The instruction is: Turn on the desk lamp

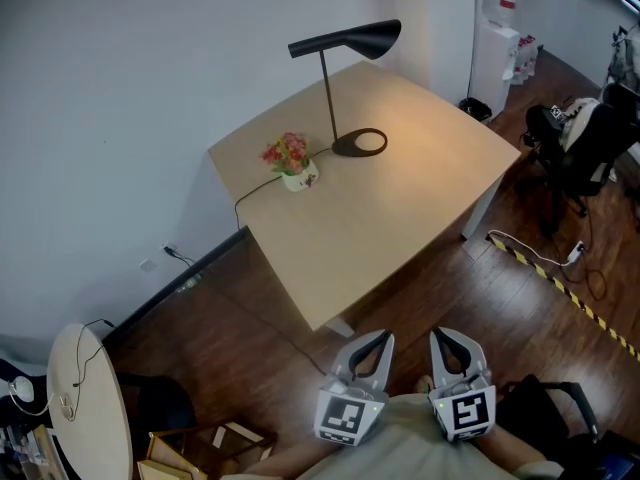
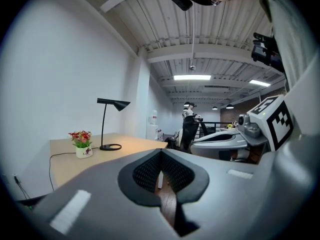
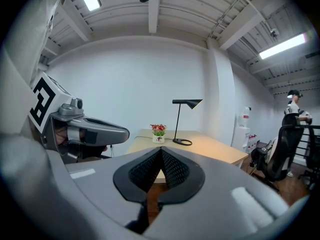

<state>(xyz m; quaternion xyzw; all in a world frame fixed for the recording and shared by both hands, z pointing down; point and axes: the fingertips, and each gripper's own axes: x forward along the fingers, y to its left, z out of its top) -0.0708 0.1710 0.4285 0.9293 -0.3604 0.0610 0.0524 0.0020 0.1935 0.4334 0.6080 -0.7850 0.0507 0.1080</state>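
Note:
A black desk lamp [image 1: 330,88] stands at the far side of the light wooden table [image 1: 400,208], its ring base [image 1: 360,143] flat on the top and its cone shade [image 1: 352,39] pointing left. The lamp also shows in the left gripper view [image 2: 104,126] and the right gripper view [image 3: 178,121], far ahead of the jaws. My left gripper [image 1: 378,340] [image 2: 161,151] and right gripper [image 1: 447,338] [image 3: 161,149] are held side by side close to my body, short of the table's near edge. Both are shut with nothing in them.
A small white pot of red flowers [image 1: 290,163] sits just left of the lamp base, with a black cord [image 1: 255,190] running off the table's left edge. An office chair [image 1: 585,143], a water dispenser [image 1: 497,48], a taped floor cable [image 1: 560,283] and a round white table [image 1: 85,408] surround the desk.

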